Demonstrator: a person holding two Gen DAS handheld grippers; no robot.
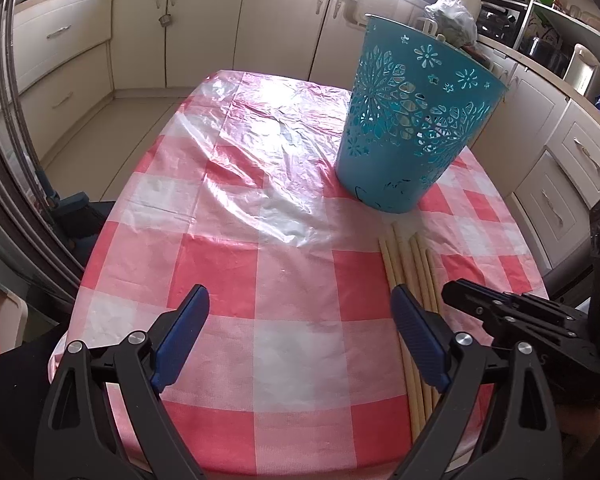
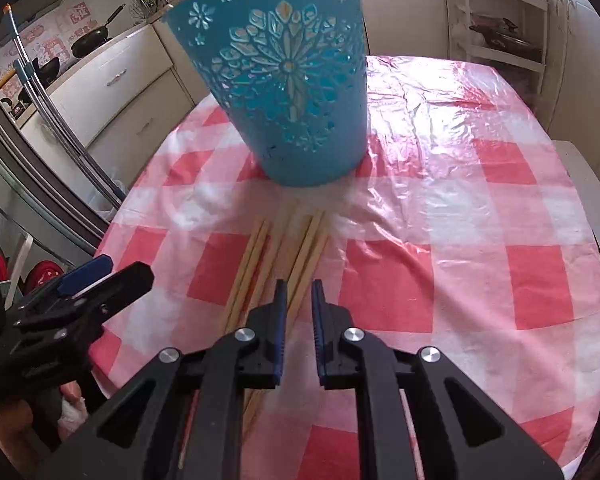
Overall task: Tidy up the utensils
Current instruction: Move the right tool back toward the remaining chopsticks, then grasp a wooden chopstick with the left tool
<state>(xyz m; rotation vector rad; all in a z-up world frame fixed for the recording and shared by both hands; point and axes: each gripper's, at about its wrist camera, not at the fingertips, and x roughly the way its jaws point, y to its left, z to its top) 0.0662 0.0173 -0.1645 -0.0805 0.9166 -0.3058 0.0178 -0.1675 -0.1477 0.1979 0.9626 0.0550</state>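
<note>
The left tongs (image 1: 300, 320) are standing wide open above the surface (image 1: 236, 272), with nothing between their blue pads. The right tongs (image 2: 299, 300) are nearly closed, with only a thin gap between the pads, and they are holding nothing. A bunch of long pale chopsticks (image 2: 276, 248) is lying flat on the red and white checked cloth, just under and in front of the right tongs, and just to the right of the left tongs. The sticks are lying side by side, and their long way is pointing from the tongs toward the blue basket (image 2: 288, 80). The basket is standing upright ahead of the right tongs, just past the far ends of the sticks. It is showing cut-out flower shapes. No writing can be read on the things.
</note>
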